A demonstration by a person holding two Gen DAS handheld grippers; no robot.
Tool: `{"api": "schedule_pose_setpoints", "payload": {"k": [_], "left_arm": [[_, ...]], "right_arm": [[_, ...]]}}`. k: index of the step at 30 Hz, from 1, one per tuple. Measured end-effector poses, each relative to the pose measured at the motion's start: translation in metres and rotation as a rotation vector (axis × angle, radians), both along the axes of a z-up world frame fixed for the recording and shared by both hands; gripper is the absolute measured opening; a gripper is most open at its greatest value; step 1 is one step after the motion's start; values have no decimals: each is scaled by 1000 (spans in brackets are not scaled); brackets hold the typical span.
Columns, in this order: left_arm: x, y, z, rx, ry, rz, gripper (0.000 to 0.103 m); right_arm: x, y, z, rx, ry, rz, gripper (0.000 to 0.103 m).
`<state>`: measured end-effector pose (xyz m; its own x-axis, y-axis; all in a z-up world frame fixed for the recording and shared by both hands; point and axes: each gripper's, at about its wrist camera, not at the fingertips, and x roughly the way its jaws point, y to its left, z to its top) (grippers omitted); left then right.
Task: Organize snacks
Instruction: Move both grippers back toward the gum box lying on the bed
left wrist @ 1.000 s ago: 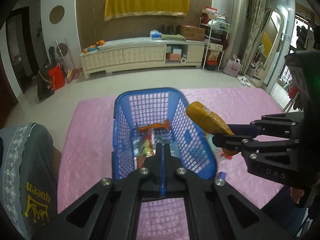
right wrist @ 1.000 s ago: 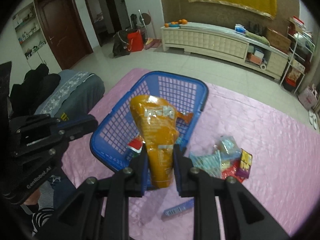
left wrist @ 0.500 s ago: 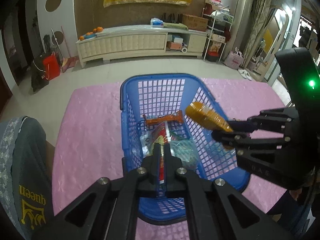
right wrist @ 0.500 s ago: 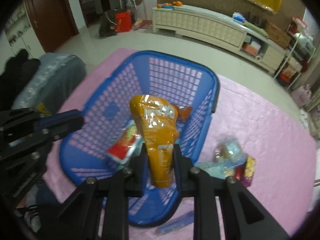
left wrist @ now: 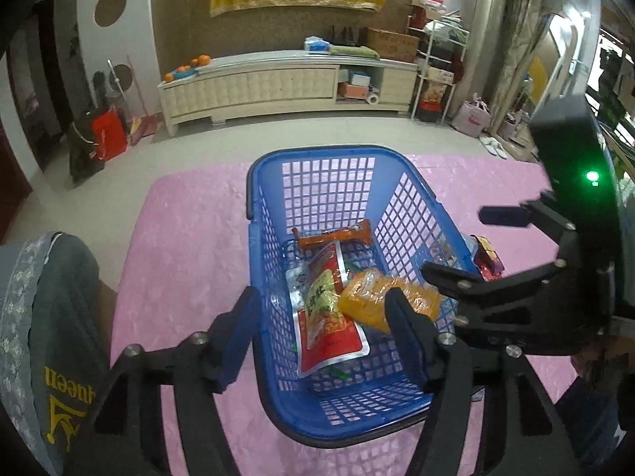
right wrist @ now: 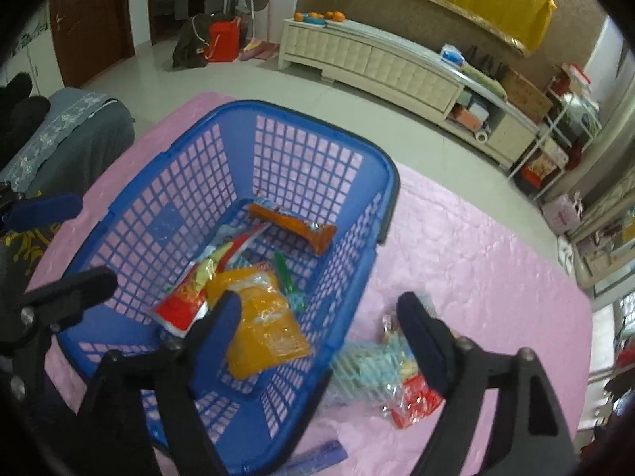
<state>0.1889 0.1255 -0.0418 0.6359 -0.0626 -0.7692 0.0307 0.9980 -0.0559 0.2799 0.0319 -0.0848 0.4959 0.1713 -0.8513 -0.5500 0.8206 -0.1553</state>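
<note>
A blue mesh basket (left wrist: pixel 258 214) (right wrist: pixel 381 166) stands on the pink table cover. Inside lie an orange snack bag (left wrist: pixel 381 301) (right wrist: pixel 262 329), a red and yellow packet (left wrist: pixel 325 317) (right wrist: pixel 194 293) and an orange stick packet (left wrist: pixel 337 235) (right wrist: pixel 293 226). My left gripper (left wrist: pixel 321 309) is open over the basket's near end, empty. My right gripper (right wrist: pixel 317 317) is open and empty above the basket's right wall; it also shows in the left wrist view (left wrist: pixel 464 246). Loose snacks (right wrist: pixel 393 373) lie on the cover right of the basket.
A blue strip packet (right wrist: pixel 317 456) lies on the cover by the basket's near corner. A grey cushioned chair (left wrist: pixel 43 317) stands at the table's left. A long white cabinet (left wrist: pixel 278 83) lines the far wall.
My right gripper opened and the orange bag dropped into the basket. My left gripper opened too and both views moved closer over the basket.
</note>
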Motion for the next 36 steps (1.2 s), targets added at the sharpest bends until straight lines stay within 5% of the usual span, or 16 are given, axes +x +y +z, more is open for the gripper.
{"api": "schedule_pose_setpoints", "payload": {"k": [7,20,29,36], "left_arm": [[-19,-17,13,63,-10,-13,76],[-47,-70,34,69,-31,-58,81],[-56,-119,23,50,6,-124,81],[-72,-165,-2,133,27,-180,81]], "right_arm": [[-18,-23,21,39,-16,9,87],[-50,-86,45,175,18,-20,90],[-61,-143,43,216,8,-76,90],[-92,-172,21,194,-14,-73,90]]}}
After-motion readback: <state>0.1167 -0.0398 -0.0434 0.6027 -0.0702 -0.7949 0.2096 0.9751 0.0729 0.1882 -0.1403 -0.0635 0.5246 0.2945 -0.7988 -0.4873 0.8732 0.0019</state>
